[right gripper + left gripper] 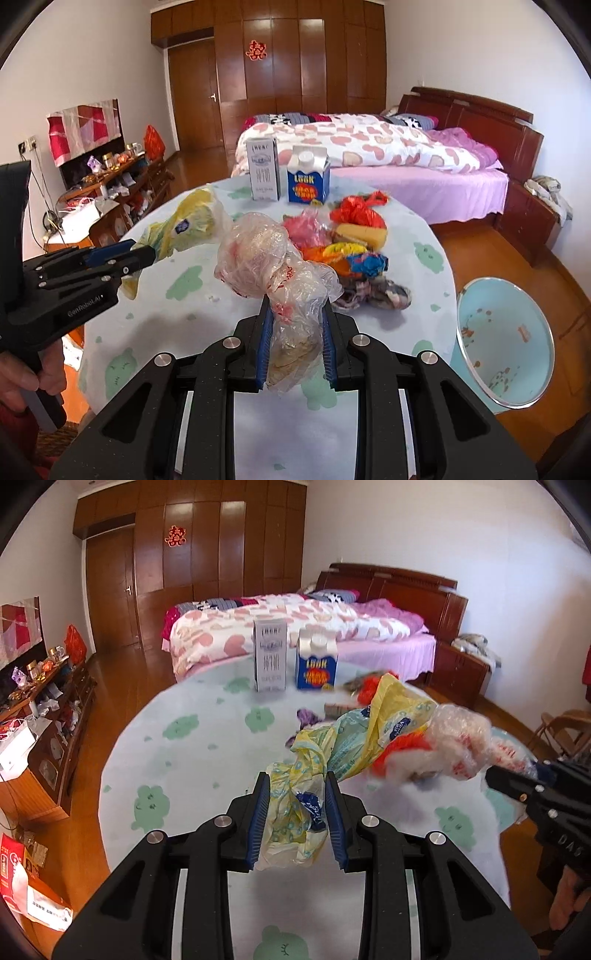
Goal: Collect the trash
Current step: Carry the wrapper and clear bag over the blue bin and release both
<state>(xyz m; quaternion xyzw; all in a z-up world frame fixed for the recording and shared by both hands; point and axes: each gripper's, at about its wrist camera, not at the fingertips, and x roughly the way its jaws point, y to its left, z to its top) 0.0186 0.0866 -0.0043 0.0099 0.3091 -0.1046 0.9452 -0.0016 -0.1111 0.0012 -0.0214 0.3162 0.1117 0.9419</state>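
Left gripper [297, 812]: fingers closed narrow on a crumpled yellow printed plastic bag [295, 812], held above the round table [192, 738]; the bag trails out toward the right.
Right gripper [296, 343]: fingers closed narrow on a clear plastic bag with red print [273, 266], something pale inside; held above the near part of the table.
Bin: light blue waste bin [506, 336] on the wood floor just beside the table's right edge, mouth tilted toward the camera. Inside, only a few small scraps and specks show; no bags in it.
Still on table: a loose pile right of centre, namely a red plastic bag [360, 212], pink plastic wrap [304, 225], a yellow sponge-like block [364, 234], orange, yellow and blue wrappers [351, 258], and a crumpled patterned cloth or wrapper [376, 291].
Cartons: a grey-white tall carton [263, 170] and a blue gable-top carton [308, 179] upright at the far edge, side by side, apart from the pile. Cannot tell whether they count as trash.
Progress (judgement): early. Two items lifted, neither yet over the bin; most of the pile untouched.
Left to do (judgement): carry both bags to the bin, release, then return for the pile.
Risk (judgement): thin film may slip or snag on the finger pads at release.
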